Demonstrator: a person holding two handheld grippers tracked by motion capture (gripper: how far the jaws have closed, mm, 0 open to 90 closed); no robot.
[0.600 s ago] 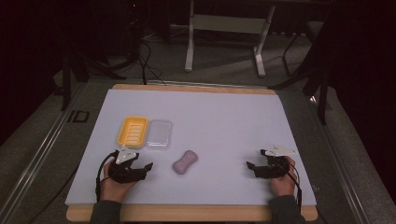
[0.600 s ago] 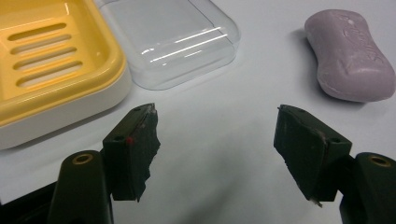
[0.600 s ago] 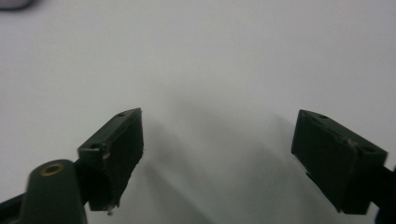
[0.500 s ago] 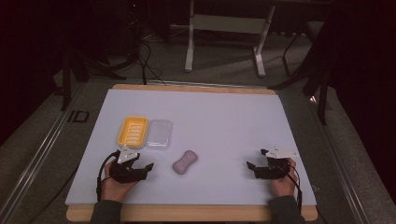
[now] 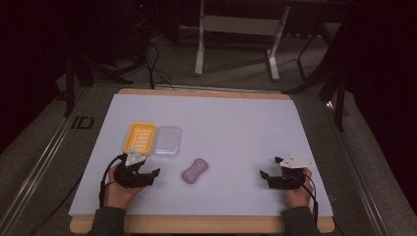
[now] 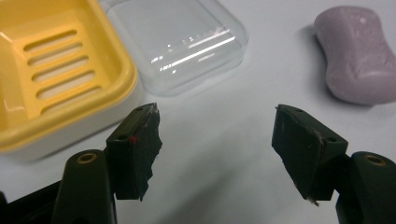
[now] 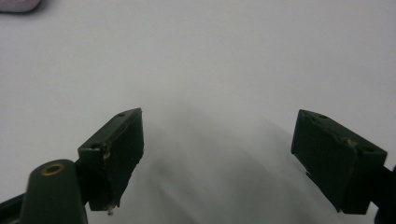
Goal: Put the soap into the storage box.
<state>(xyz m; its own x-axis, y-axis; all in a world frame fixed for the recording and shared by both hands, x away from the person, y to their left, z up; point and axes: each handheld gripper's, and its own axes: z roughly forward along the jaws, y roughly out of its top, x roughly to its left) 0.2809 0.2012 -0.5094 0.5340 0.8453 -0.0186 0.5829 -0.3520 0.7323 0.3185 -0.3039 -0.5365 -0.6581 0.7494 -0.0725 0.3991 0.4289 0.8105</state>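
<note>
A yellow slotted soap dish (image 5: 139, 138) (image 6: 51, 74) lies at the left of the white table, with its clear plastic lid (image 5: 166, 141) (image 6: 180, 42) beside it on the right. A lilac bar of soap (image 5: 194, 171) (image 6: 357, 53) rests on the table just right of those. My left gripper (image 5: 152, 176) (image 6: 217, 140) sits low at the front left, open and empty, pointing between the dish and the soap. My right gripper (image 5: 268, 169) (image 7: 219, 154) rests at the front right, open over bare table, with nothing between its jaws.
The white sheet (image 5: 231, 128) covers a wooden board (image 5: 196, 224) whose edge shows at the front. Beyond the table's far edge stand a metal frame (image 5: 236, 29) and cables (image 5: 152, 64) on the grey floor. A metal rail (image 5: 44, 162) runs along the left.
Both hands and grippers have stayed almost still; the dish, lid and soap lie where they were.
</note>
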